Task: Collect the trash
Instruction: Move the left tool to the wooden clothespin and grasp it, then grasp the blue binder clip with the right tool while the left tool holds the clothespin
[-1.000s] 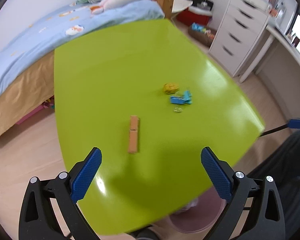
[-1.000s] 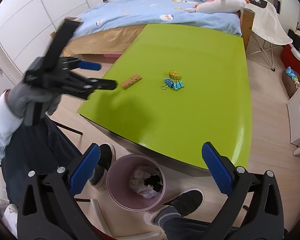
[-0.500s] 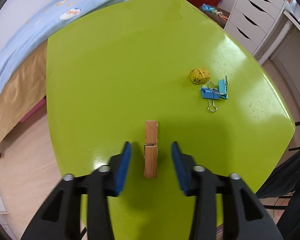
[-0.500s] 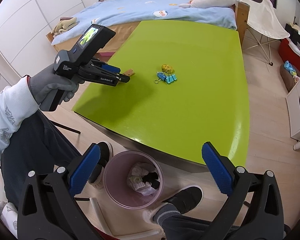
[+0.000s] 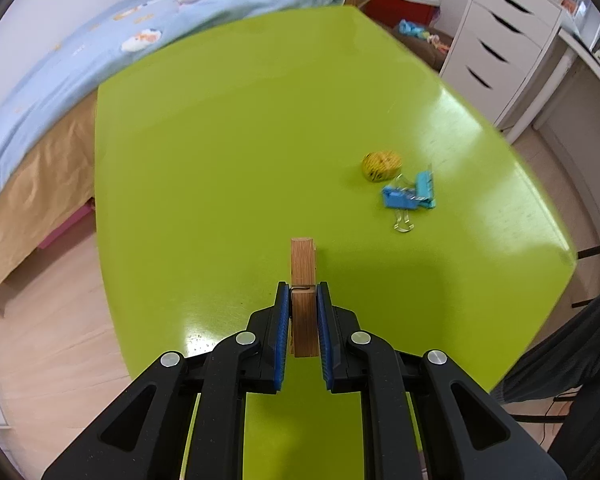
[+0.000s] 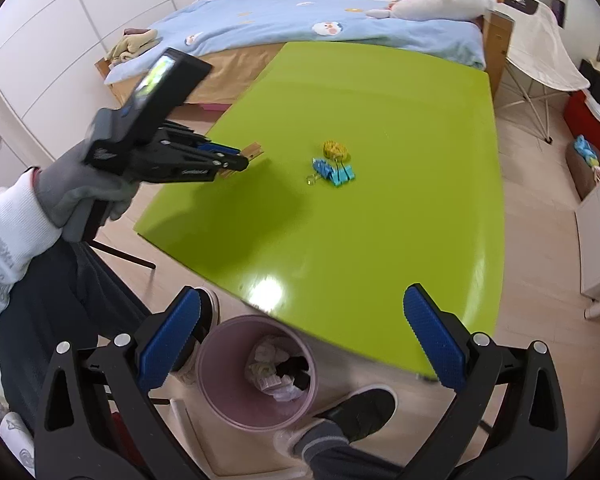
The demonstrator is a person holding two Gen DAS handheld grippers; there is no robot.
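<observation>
Your left gripper (image 5: 303,300) has just clamped its fingers on the wooden clothespin (image 5: 302,276) lying on the lime-green counter (image 5: 228,152), so lift it toward the pink plastic bin (image 6: 256,368) below your open right gripper (image 6: 300,336).

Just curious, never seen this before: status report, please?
Left gripper just closed on wooden clothespin. Right gripper open, empty, above pink bin. Binder clips remain on table.

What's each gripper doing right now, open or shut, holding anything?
Left gripper: jaws have just closed on the wooden clothespin, which lies on the green table.
Right gripper: open, empty.
</observation>
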